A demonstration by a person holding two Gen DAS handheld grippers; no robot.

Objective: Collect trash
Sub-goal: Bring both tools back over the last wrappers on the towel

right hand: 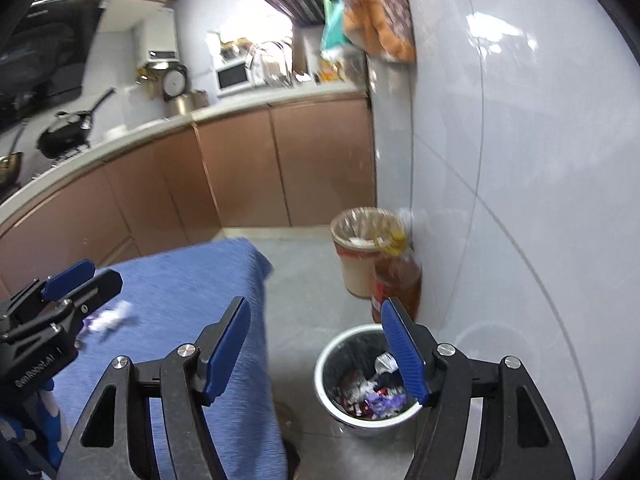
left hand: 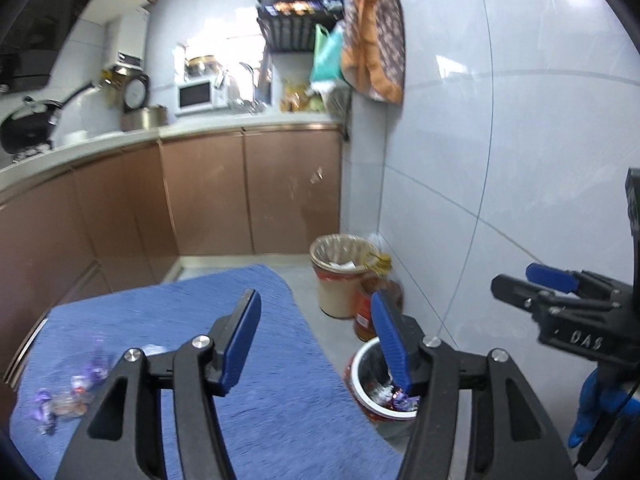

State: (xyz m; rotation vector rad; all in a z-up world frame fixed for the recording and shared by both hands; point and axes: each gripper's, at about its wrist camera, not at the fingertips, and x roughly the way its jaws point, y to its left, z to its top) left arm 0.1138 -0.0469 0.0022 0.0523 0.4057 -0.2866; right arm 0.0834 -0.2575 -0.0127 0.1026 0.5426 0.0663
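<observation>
Several purple and white candy wrappers (left hand: 72,392) lie at the left of a table under a blue cloth (left hand: 256,400); the right wrist view shows one wrapper (right hand: 112,316). On the floor to the table's right stands a small white-rimmed bin (right hand: 325,360) with crumpled wrappers (right hand: 372,396) inside, also seen in the left wrist view as the bin (left hand: 362,360). My left gripper (left hand: 314,296) hangs open above the cloth's right edge with nothing between its blue pads. My right gripper (right hand: 314,302) is open and empty above the gap between table and bin. Each gripper shows in the other's view, the right gripper (left hand: 516,280) and the left gripper (right hand: 92,272).
A taller bin with a bag liner (right hand: 360,256) and an oil bottle (right hand: 396,280) stand by the white tiled wall (right hand: 520,160) on the right. Brown cabinets (left hand: 240,192) under a counter with a microwave and pans run along the back and left.
</observation>
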